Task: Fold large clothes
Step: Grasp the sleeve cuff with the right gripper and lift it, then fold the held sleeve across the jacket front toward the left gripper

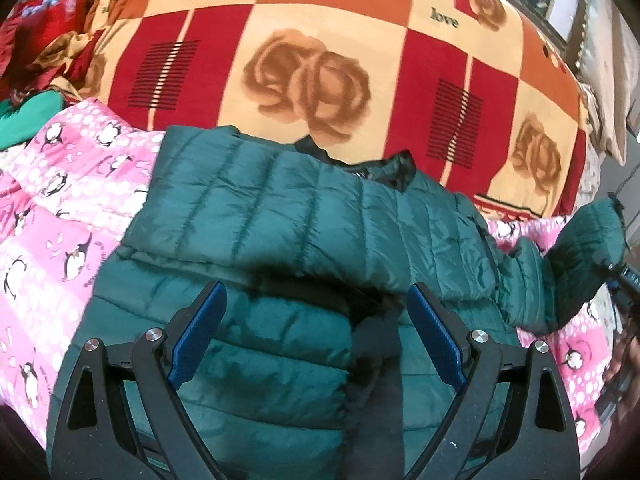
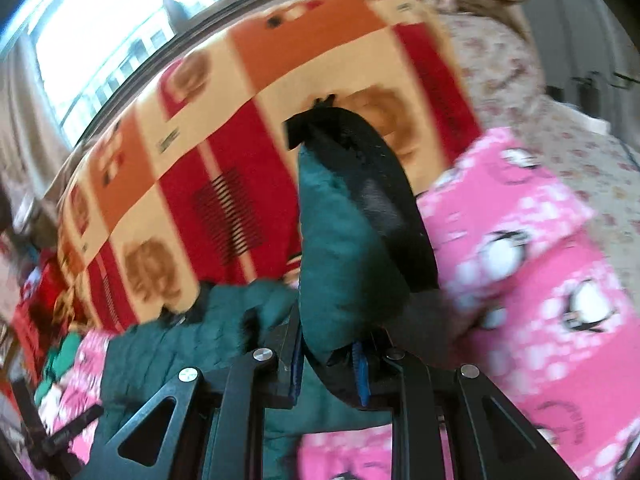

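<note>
A dark green quilted puffer jacket point(image 1: 304, 216) lies spread on a pink penguin-print blanket point(image 1: 52, 208), one sleeve folded across its body. My left gripper point(image 1: 316, 316) is open just above the jacket's front, holding nothing. My right gripper point(image 2: 328, 356) is shut on the jacket's other sleeve point(image 2: 344, 248), lifted off the bed, with its black lining showing. That lifted sleeve point(image 1: 588, 248) and the right gripper point(image 1: 624, 280) show at the right edge of the left wrist view.
A red, orange and cream rose-print blanket point(image 1: 320, 64) covers the bed behind the jacket. Red and green clothes point(image 1: 36, 40) are heaped at the far left. A window point(image 2: 104, 28) stands behind the bed. A floral sheet point(image 2: 520, 80) lies at right.
</note>
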